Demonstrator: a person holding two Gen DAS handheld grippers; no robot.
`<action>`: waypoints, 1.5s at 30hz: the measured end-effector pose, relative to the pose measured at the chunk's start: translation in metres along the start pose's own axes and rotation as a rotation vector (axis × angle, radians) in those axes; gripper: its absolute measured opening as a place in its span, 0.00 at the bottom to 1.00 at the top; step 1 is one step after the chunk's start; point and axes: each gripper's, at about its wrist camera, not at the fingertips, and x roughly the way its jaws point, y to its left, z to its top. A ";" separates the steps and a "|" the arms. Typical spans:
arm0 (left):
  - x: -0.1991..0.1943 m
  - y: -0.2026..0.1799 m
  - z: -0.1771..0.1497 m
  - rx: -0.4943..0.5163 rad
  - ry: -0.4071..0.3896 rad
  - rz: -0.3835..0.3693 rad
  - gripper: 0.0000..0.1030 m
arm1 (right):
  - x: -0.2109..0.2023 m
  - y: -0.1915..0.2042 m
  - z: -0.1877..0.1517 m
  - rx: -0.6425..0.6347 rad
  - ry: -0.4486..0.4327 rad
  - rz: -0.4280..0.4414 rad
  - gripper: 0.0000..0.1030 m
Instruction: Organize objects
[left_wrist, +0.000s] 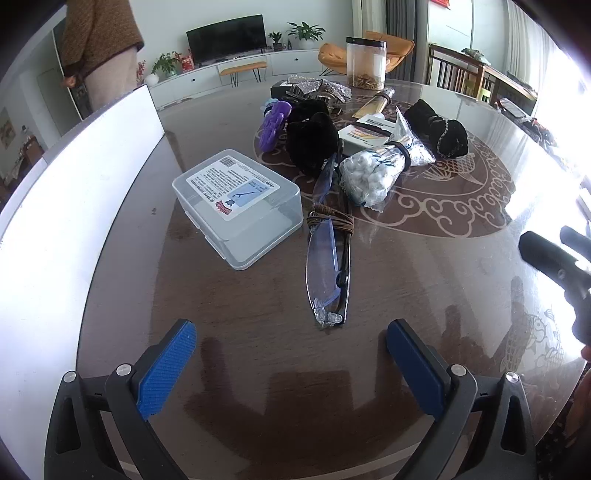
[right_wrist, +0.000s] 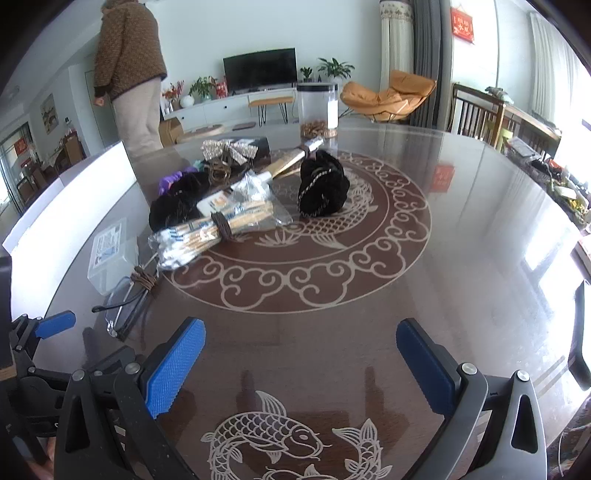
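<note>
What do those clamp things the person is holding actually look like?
Each hand-held gripper, left and right, has two dark grey plastic fingers with triangular cut-outs and silver round fasteners. The inner faces carry bright blue pads with a fine ribbed texture.

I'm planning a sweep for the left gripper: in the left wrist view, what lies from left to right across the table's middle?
White board → clear plastic box → glasses → bag of cotton swabs → black velvet scrunchie.
</note>
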 end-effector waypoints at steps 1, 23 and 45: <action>0.002 0.001 0.000 -0.005 -0.001 -0.007 1.00 | 0.003 0.001 0.000 -0.002 0.011 -0.001 1.00; 0.007 0.007 0.001 0.036 0.035 -0.097 1.00 | 0.036 0.004 -0.008 -0.052 0.158 -0.037 1.00; -0.005 0.011 -0.021 0.079 0.020 -0.128 1.00 | 0.037 0.004 -0.008 -0.056 0.153 -0.035 1.00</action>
